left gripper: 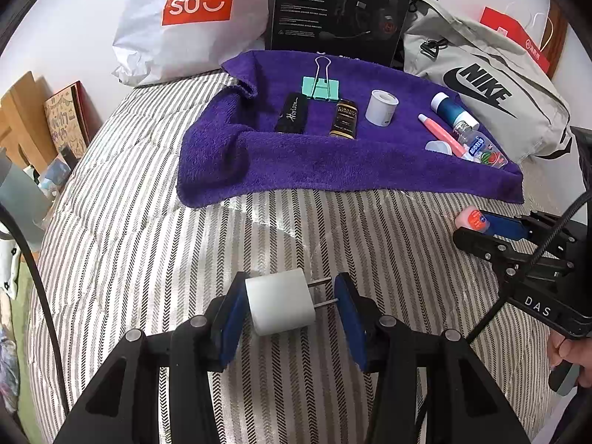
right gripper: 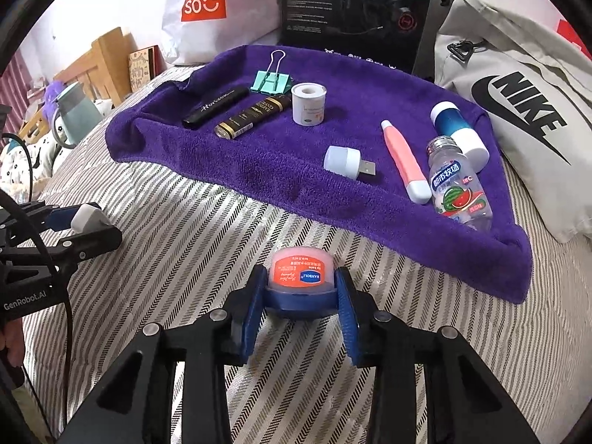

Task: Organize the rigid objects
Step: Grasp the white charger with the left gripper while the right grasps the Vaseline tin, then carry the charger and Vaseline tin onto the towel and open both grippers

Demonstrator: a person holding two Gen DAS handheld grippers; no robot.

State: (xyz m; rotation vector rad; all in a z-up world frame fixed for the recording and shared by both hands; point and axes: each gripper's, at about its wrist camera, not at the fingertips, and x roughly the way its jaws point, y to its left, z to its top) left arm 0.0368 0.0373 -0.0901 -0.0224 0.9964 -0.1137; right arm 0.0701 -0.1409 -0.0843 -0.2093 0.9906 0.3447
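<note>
Left claw (left gripper: 288,303) grips white charger (left gripper: 279,301) (prongs rightward); right claw (right gripper: 301,296) clamps pink jar (right gripper: 300,272) above striped bedding (left gripper: 148,222).

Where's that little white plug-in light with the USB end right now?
The USB light lies on the purple towel, toward its front edge, just left of the pink pen in the right wrist view.

Both wrist views look forward, low over the striped quilted bedspread (left gripper: 148,222); each shares the purple terry towel (right gripper: 259,159) ahead of the claws.
</note>
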